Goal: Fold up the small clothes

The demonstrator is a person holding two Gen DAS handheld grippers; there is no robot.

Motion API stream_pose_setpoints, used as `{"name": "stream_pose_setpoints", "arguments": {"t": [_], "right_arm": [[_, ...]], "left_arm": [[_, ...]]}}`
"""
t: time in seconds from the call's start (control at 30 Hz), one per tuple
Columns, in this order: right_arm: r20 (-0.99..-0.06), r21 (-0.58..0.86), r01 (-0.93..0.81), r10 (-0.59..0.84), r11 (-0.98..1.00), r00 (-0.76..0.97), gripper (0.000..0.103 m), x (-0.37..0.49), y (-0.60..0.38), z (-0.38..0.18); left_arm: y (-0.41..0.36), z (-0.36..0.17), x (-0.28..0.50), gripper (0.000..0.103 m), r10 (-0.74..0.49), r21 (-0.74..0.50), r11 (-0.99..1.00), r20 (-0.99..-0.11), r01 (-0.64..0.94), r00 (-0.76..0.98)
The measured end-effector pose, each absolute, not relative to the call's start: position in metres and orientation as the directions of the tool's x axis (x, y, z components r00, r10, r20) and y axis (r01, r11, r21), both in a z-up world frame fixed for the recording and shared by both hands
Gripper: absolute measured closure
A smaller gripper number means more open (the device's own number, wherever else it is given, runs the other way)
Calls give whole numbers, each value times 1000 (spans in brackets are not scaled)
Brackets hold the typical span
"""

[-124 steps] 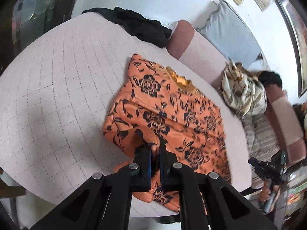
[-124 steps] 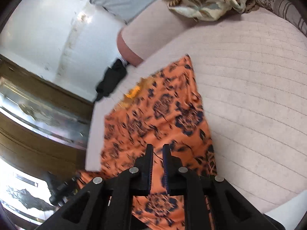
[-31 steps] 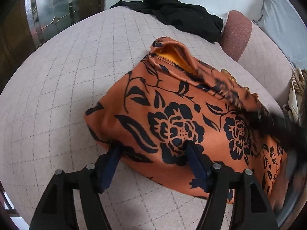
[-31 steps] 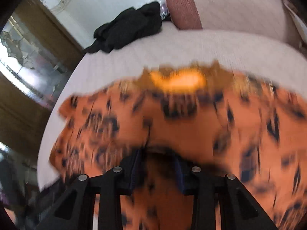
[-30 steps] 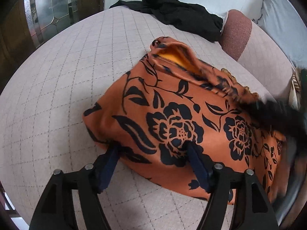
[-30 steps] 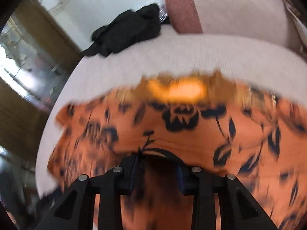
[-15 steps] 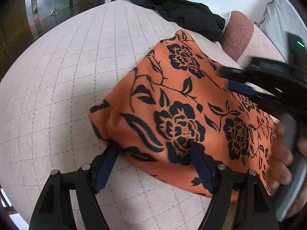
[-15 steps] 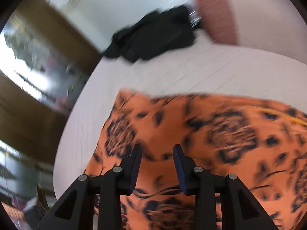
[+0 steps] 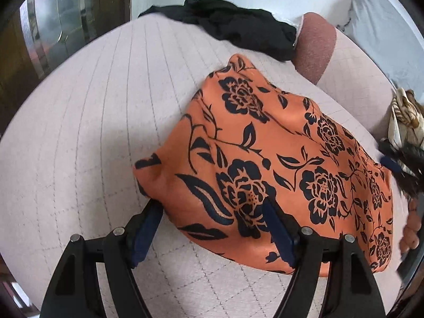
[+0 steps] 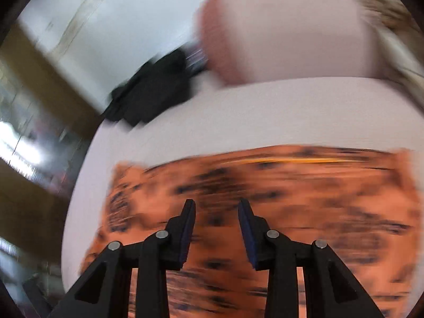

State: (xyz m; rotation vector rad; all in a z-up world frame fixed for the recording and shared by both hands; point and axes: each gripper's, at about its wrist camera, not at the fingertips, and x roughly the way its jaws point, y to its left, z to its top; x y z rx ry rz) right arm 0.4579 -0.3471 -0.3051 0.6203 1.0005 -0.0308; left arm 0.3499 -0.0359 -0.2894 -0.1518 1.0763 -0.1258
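Note:
An orange garment [image 9: 278, 164] with black flowers lies folded on the pale quilted surface [image 9: 92, 132]. My left gripper [image 9: 212, 206] stands open over its near corner, with one finger at the cloth's left edge and the other resting on top. The pads do not pinch the cloth. In the right wrist view my right gripper [image 10: 216, 206] hangs open above the blurred garment [image 10: 291, 198], with nothing between its fingers. From the left wrist view, the right gripper [image 9: 397, 167] is a dark blur at the garment's far right edge, with a hand [image 9: 410, 225] below it.
A black garment [image 9: 238, 29] lies at the far edge of the surface and shows again as a black garment [image 10: 153, 92] in the right wrist view. A reddish bolster [image 9: 315, 47] stands behind the orange one. A cream patterned cloth [image 9: 405, 122] sits at the right. Glass-panelled wood [image 9: 53, 26] stands at the left.
The right gripper let go of the raised flap and drew away to the right. The flap now lies flat, and the yellow inside is hidden in the left wrist view. The left gripper has hardly moved.

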Motion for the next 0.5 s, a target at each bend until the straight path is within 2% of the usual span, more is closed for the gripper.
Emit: {"name": "stream_pose_setpoints", "arguments": {"t": [0.17,0.3,0.4,0.5], "right_arm": [[-803,500,519,146,693,578,65,423,-458,-337],[-838,493,652,112,576,534,67,426,-502,-389],[-819,506,655,75,561,569,70,423,-513,-397],[-808,506,639,58,579,586,68,410,-517,-380]], "left_arm": [[-39,-304,348,25,-77,-68,997,-887,37,455],[-38,-314,356,10,-38,-39,999,-897,6,440],[-39,-310,360,10,-36,-48,999,-889,-14,456],[-50,-294,356,10,13,14,1000,-839,-2,544]]}}
